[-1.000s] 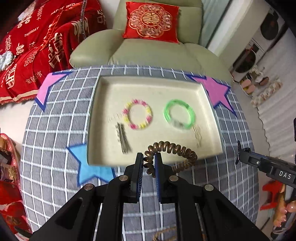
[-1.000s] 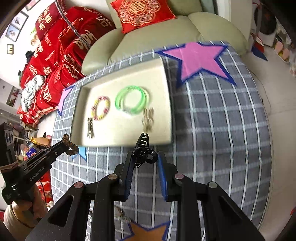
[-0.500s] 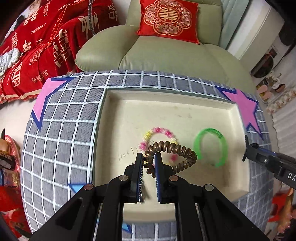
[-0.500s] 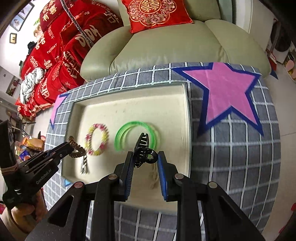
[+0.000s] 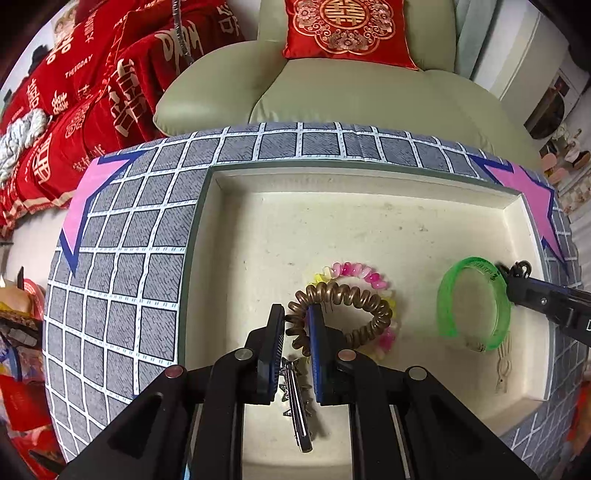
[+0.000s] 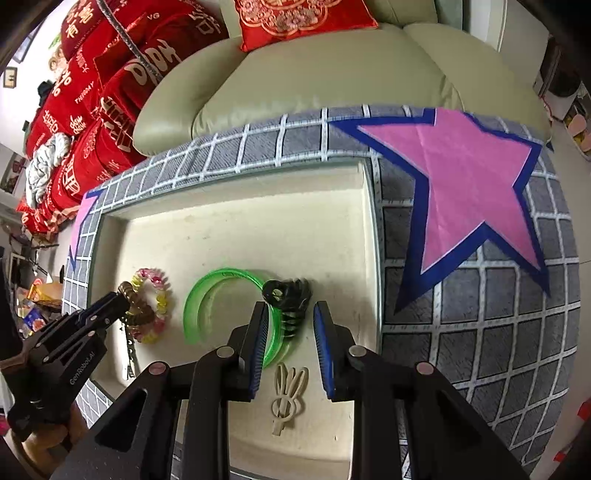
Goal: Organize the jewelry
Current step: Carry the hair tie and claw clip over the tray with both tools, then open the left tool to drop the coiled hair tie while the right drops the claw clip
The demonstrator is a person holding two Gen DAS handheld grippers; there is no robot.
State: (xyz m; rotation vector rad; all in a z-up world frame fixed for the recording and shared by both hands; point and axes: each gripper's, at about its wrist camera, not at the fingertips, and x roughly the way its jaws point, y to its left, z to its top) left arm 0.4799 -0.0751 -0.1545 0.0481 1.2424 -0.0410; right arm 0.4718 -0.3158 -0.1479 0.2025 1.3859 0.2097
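Note:
A cream tray [image 5: 369, 206] lies on the checked tablecloth. My left gripper [image 5: 297, 325] is shut on a brown spiral hair tie [image 5: 347, 299], held over a pink-and-yellow bead bracelet [image 5: 354, 271]. My right gripper [image 6: 290, 332] is open, and a black claw clip [image 6: 290, 295] lies in the tray between its fingertips, against a green bangle [image 6: 218, 282]. The bangle also shows in the left wrist view [image 5: 472, 302]. A silver hair clip [image 5: 299, 410] and a beige rabbit clip [image 6: 288, 398] lie in the tray.
A green armchair [image 5: 351, 96] with a red cushion [image 5: 343, 29] stands behind the table. Red blankets [image 5: 92, 92] lie to the left. Pink stars [image 6: 469, 184] mark the cloth beside the tray.
Both grippers moved forward over the tray. My right gripper opened and let the black claw clip drop into the tray. My left gripper still holds the brown hair tie.

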